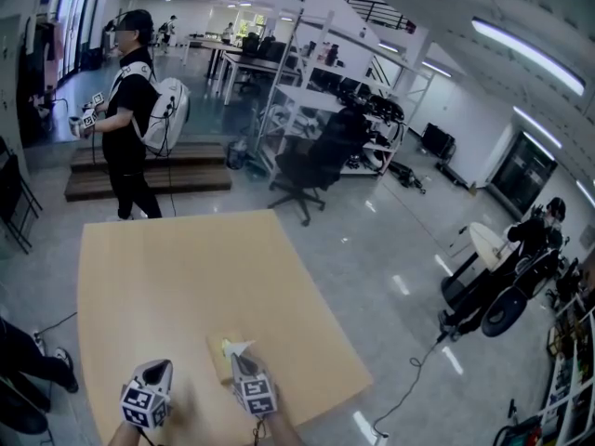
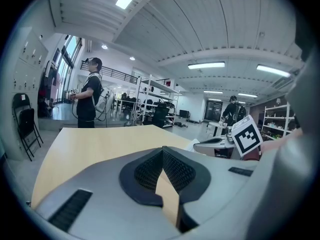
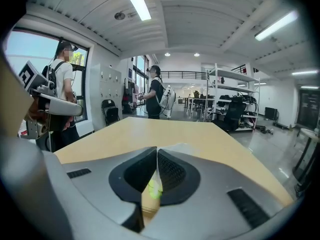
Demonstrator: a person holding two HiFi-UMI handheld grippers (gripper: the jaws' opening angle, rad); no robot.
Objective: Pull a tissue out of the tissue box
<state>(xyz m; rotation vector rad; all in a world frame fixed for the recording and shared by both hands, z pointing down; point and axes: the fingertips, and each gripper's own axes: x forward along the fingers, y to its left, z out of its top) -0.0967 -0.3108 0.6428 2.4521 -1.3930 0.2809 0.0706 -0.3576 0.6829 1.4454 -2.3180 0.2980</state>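
Tissue [image 1: 240, 347] pinched between right claw [image 3: 156, 151] tips, seemingly above box [image 1: 219, 365].

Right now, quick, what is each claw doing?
Left claw: closed, holding nothing.
Right claw: closed on the tissue.

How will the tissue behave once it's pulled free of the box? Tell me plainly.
Likely floppy: the tissue stands in a crumpled peak where the right gripper pinches it. It is probably very light and easy to tear, being a thin sheet between shut jaws. The small tissue box, with nothing holding it, may lift or slide along.
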